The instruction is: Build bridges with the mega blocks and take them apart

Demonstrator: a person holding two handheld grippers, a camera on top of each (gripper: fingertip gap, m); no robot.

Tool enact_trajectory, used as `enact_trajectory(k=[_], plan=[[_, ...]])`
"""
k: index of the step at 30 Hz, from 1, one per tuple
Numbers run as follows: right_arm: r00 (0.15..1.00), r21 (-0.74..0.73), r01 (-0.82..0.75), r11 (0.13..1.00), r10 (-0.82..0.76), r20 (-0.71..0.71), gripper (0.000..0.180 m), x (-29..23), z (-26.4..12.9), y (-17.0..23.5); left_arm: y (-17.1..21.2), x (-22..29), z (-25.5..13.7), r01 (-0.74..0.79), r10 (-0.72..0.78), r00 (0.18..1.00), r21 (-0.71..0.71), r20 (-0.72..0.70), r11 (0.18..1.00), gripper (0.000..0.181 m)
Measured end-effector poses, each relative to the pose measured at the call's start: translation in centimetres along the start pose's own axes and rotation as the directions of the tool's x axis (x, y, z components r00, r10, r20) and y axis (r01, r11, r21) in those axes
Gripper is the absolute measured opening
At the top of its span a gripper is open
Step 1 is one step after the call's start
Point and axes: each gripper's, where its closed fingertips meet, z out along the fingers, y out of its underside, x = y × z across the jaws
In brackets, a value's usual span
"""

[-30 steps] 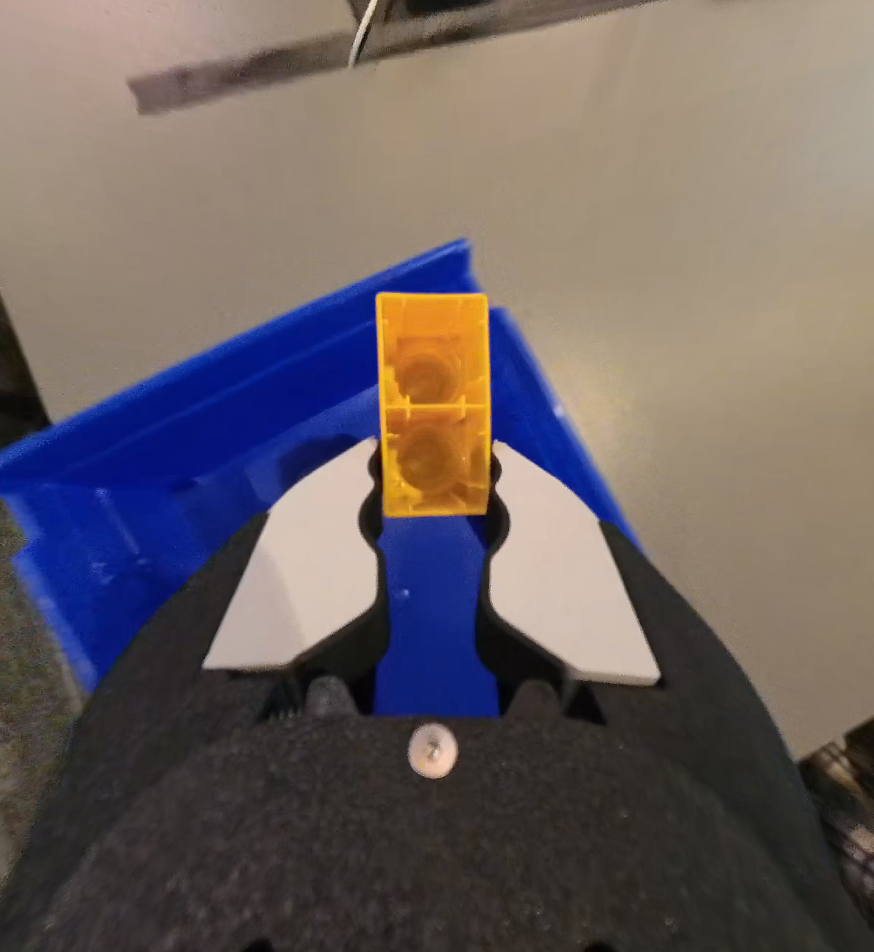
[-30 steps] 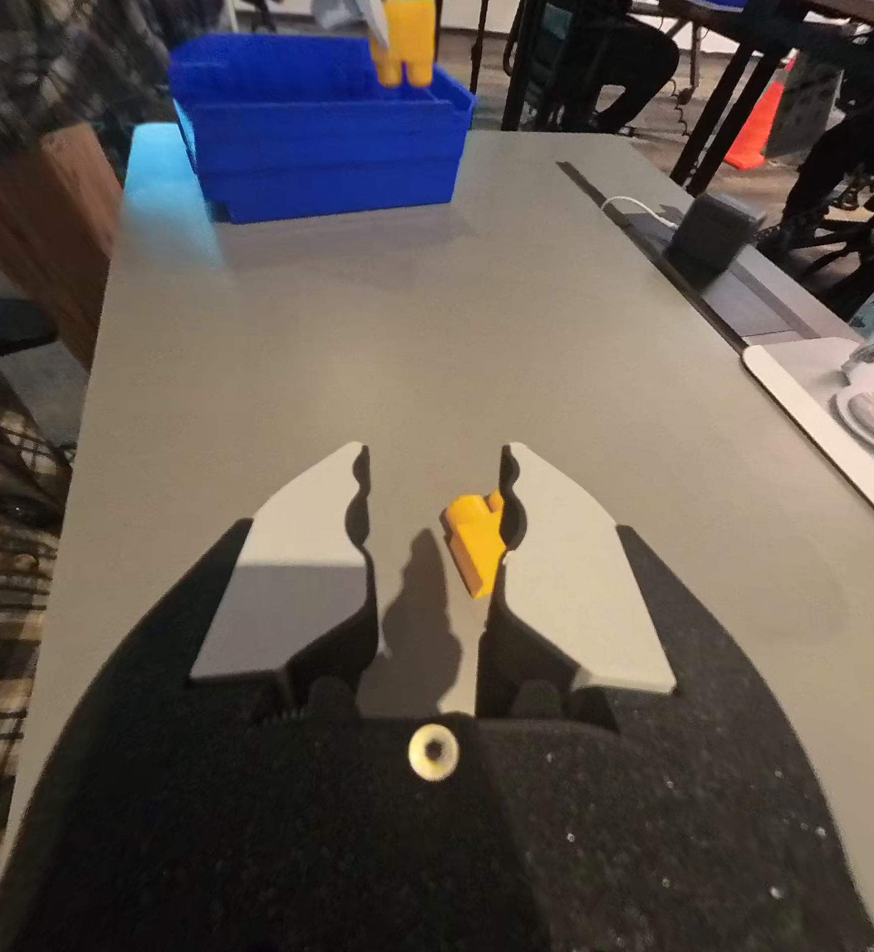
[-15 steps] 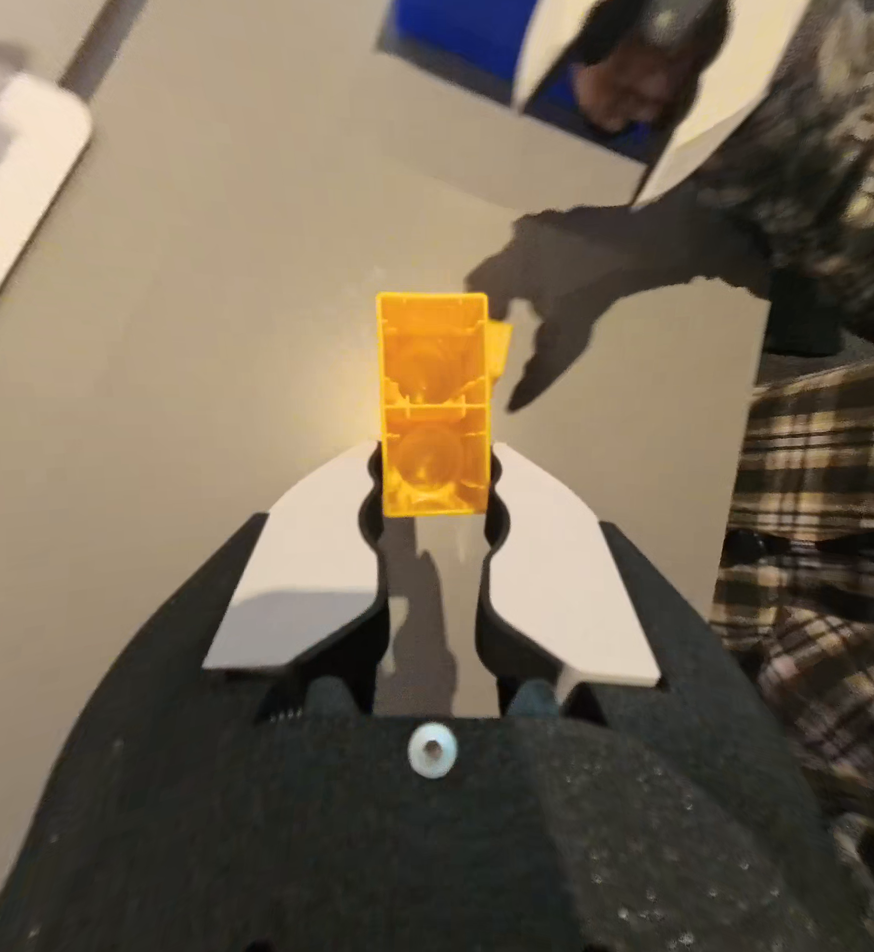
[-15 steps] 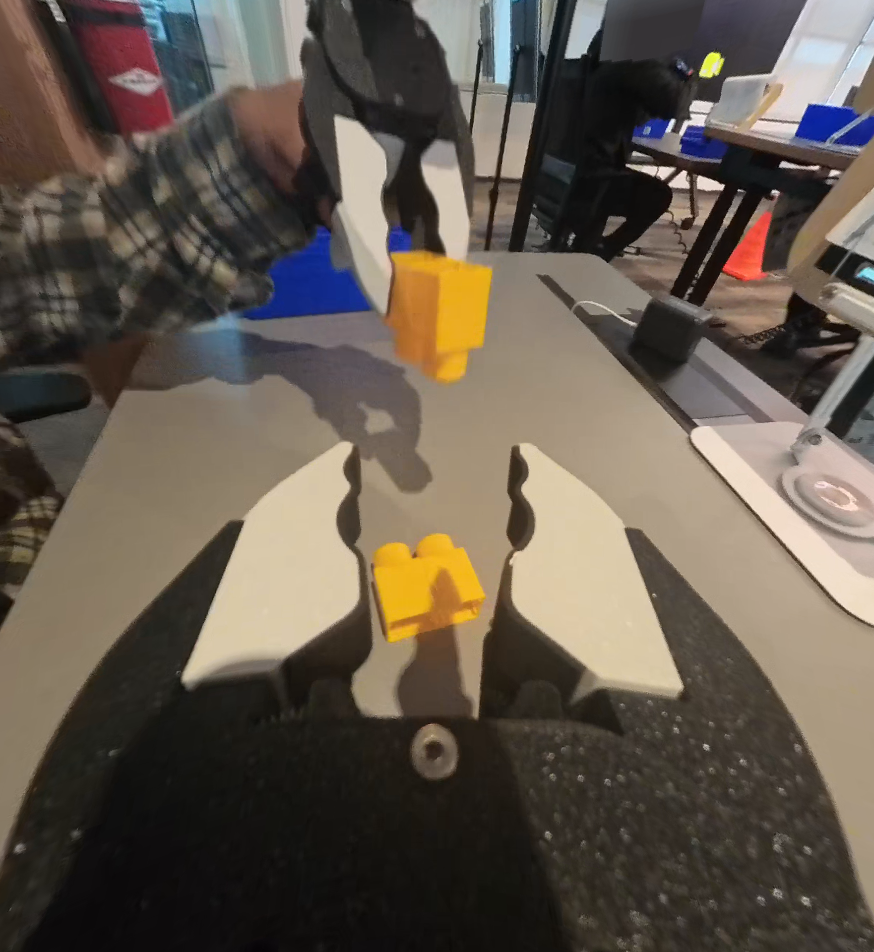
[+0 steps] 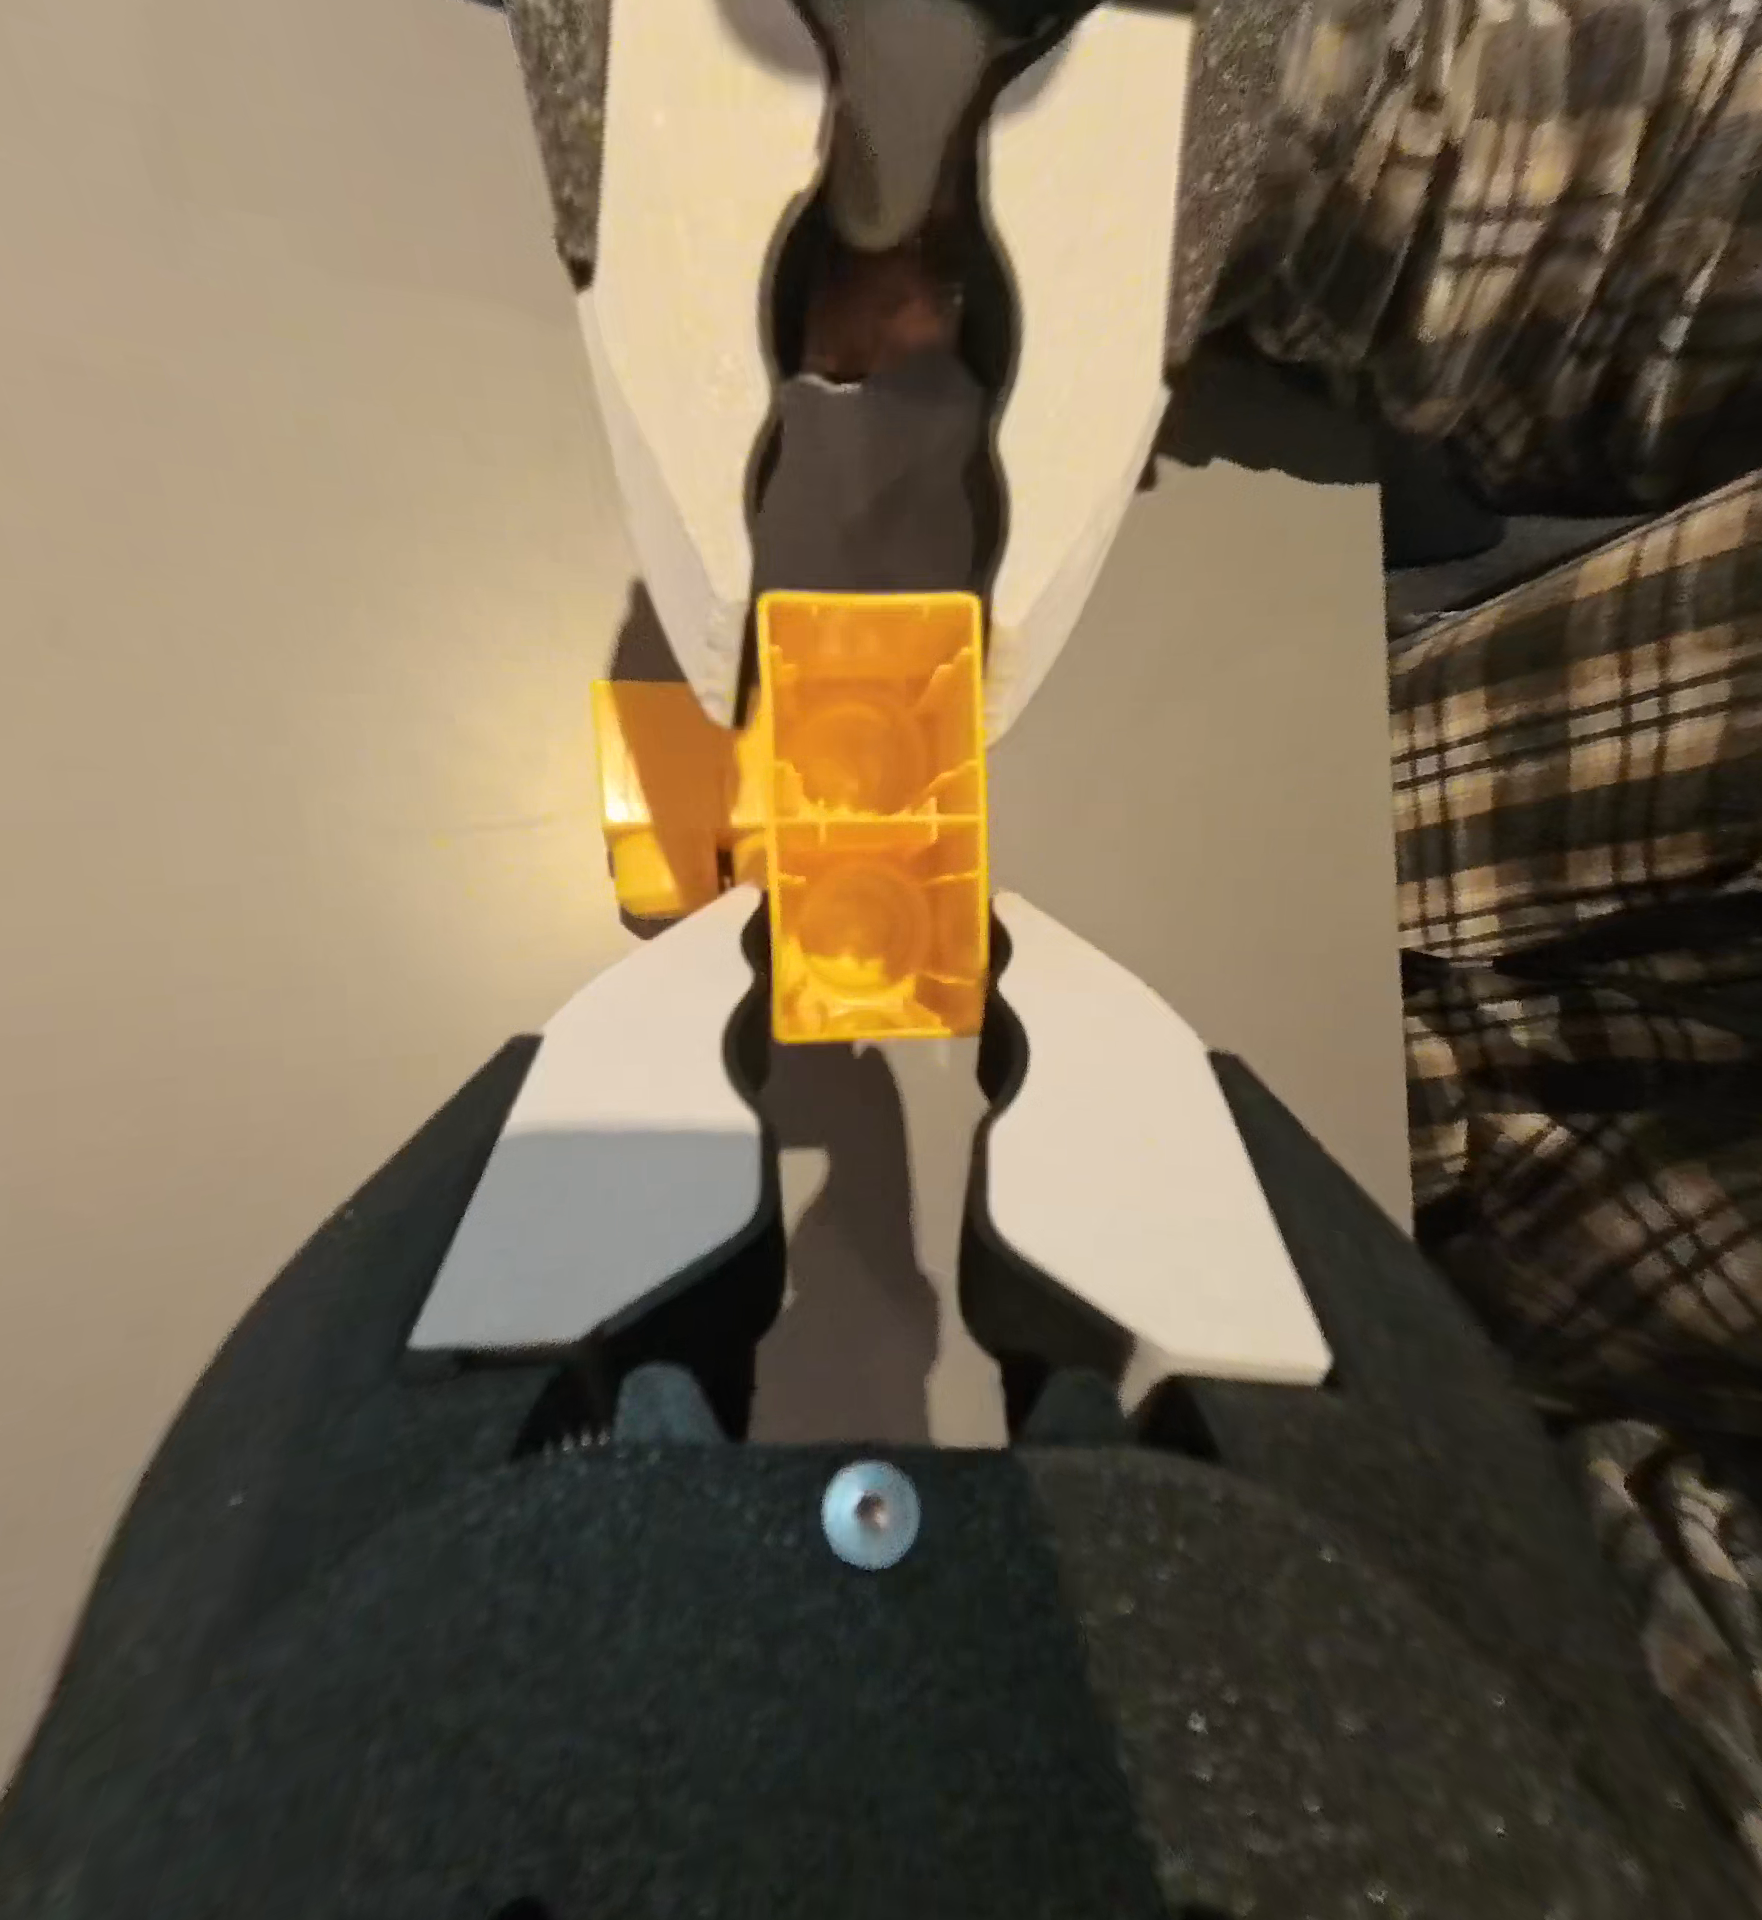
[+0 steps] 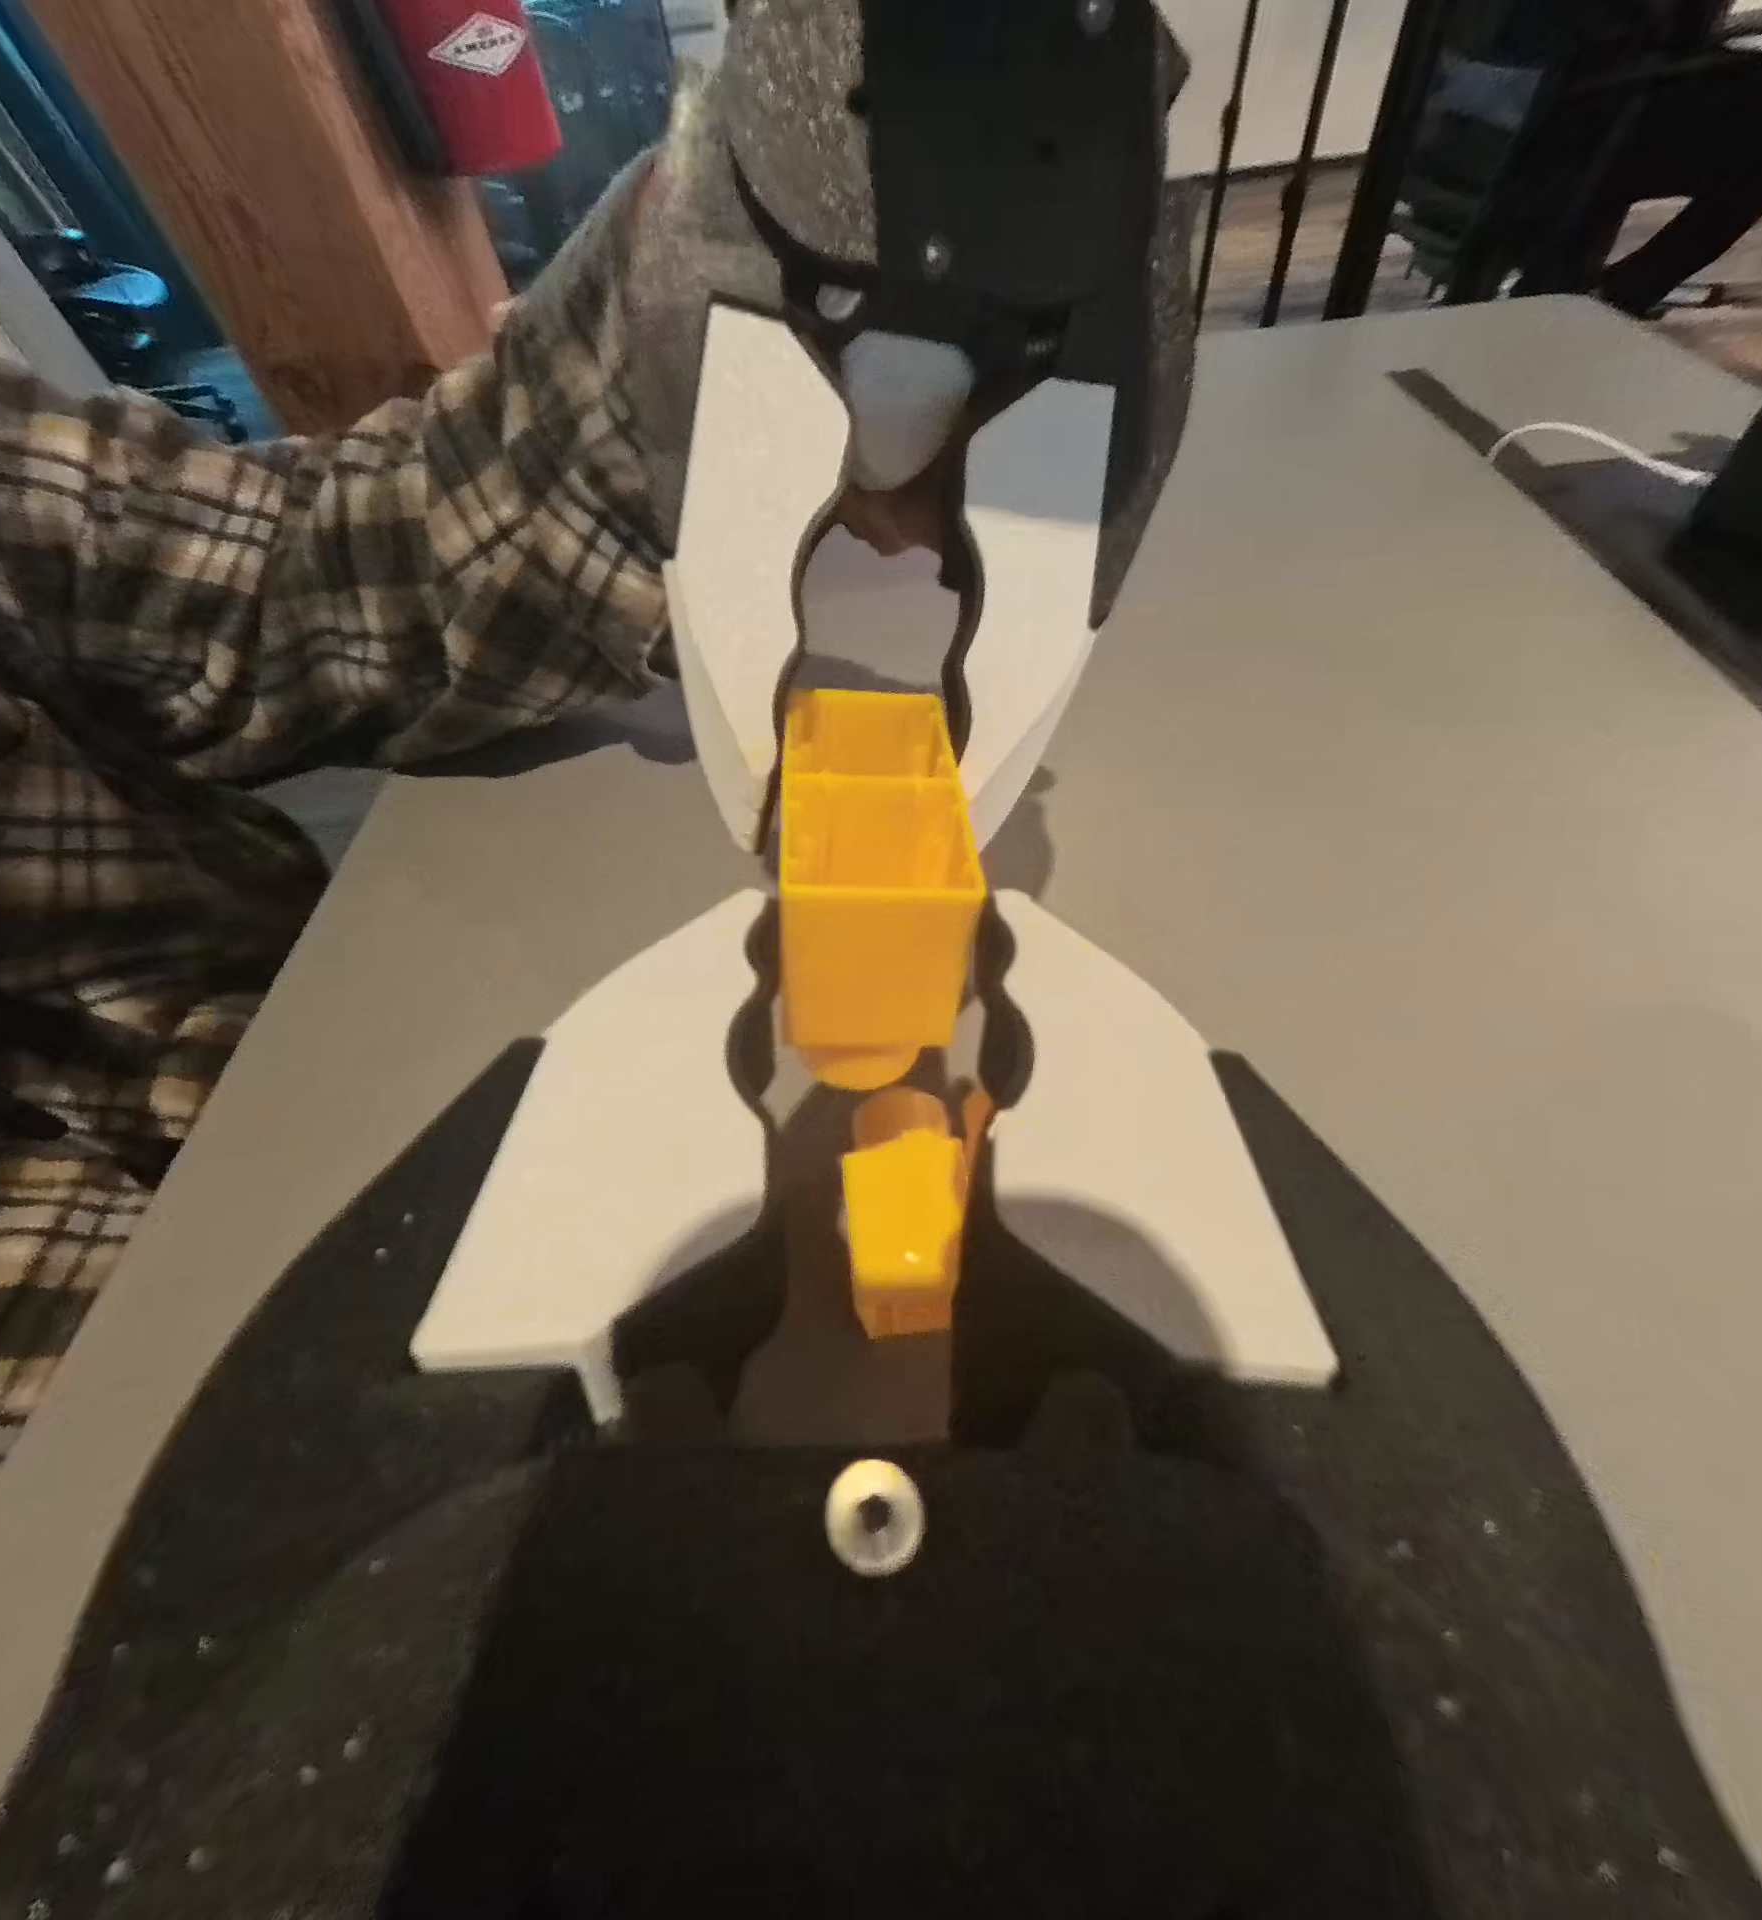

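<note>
Yellow block (image 6: 877, 935) between two facing hand-held grippers — second yellow block (image 6: 903, 1226) on the grey table (image 6: 1376, 935) below

Looking like a shared office or lab workspace, w/ several workstations. A plain grey counter (image 6: 1376, 831) is filling the near scene; a black box (image 6: 1760, 520) w/ a white cable (image 6: 1583, 447) is sitting at its far right beside a dark strip (image 6: 1438, 400). Far left, a wood-panelled wall (image 6: 264, 208) is carrying a red wall-mounted item (image 6: 487, 88), prob. an extinguisher. Far right, black metal legs (image 6: 1376, 156) of other furniture are standing on a hard floor. A person in a plaid sleeve (image 6: 285, 582) is working at the left.
</note>
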Motion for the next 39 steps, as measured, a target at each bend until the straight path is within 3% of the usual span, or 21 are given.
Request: enact_trajectory(k=[4,7,10,12,14,18,21,24,26,28,31,33,35,39], plan=[[0.997,0.078,-0.064,0.995,0.067,-0.031,0.035,0.7,-0.2,-1.5,-1.5,-0.6,-1.8,0.012,-0.014,1.0,0.14,0.017,0.99,0.037],[0.978,0.31,-0.172,0.935,0.201,-0.065,0.035,2.2,-1.3,-4.2,-4.2,-1.2,-5.4,0.097,-0.093,0.995,0.403,-0.03,0.91,0.061],[0.923,0.616,-0.316,0.721,0.384,0.024,0.035,3.9,-3.1,-6.8,-6.5,-2.3,-9.6,0.192,-0.15,0.981,0.667,-0.121,0.72,0.062],[0.896,0.778,-0.359,0.516,0.425,0.132,0.034,4.3,-4.7,-8.1,-7.1,-2.9,-11.1,0.242,-0.167,0.97,0.75,-0.176,0.615,0.061],[0.88,0.848,-0.375,0.375,0.432,0.197,0.035,4.5,-5.5,-8.6,-7.4,-3.4,-11.3,0.256,-0.186,0.966,0.783,-0.181,0.566,0.061],[0.879,0.874,-0.368,0.316,0.426,0.216,0.034,4.0,-5.2,-9.4,-8.7,-3.2,-10.6,0.236,-0.181,0.97,0.826,-0.165,0.513,0.062],[0.877,0.87,-0.375,0.32,0.426,0.222,0.034,3.5,-4.3,-9.7,-9.4,-2.5,-9.5,0.221,-0.16,0.974,0.82,-0.159,0.528,0.06],[0.869,0.848,-0.402,0.346,0.437,0.234,0.034,3.2,-3.2,-9.5,-9.7,-1.8,-9.7,0.176,-0.112,0.984,0.839,-0.137,0.516,0.037],[0.871,0.834,-0.405,0.374,0.435,0.229,0.034,3.1,-2.9,-9.4,-9.5,-1.6,-9.6,0.154,-0.106,0.988,0.821,-0.114,0.549,0.036],[0.873,0.786,-0.429,0.445,0.428,0.234,0.035,2.8,-2.5,-9.1,-9.2,-1.5,-9.6,0.138,-0.101,0.99,0.795,-0.097,0.59,0.036],[0.908,0.646,-0.385,0.659,0.395,0.138,0.067,2.4,-2.1,-7.5,-8.4,-0.8,-9.4,0.175,-0.086,0.984,0.729,-0.158,0.662,0.036],[0.935,0.522,-0.321,0.79,0.353,0.04,0.074,2.7,-2.6,-6.2,-7.7,-0.2,-8.9,0.199,-0.074,0.975,0.671,-0.211,0.714,0.037],[0.948,0.426,-0.306,0.852,0.314,0.054,0.074,2.1,-2.9,-5.6,-7.0,0.1,-7.8,0.235,-0.085,0.96,0.598,-0.269,0.767,0.036],[0.929,0.344,-0.367,0.864,0.324,0.178,0.063,0.6,-2.1,-4.9,-6.6,0.0,-5.8,0.288,-0.118,0.936,0.53,-0.332,0.798,0.036]])
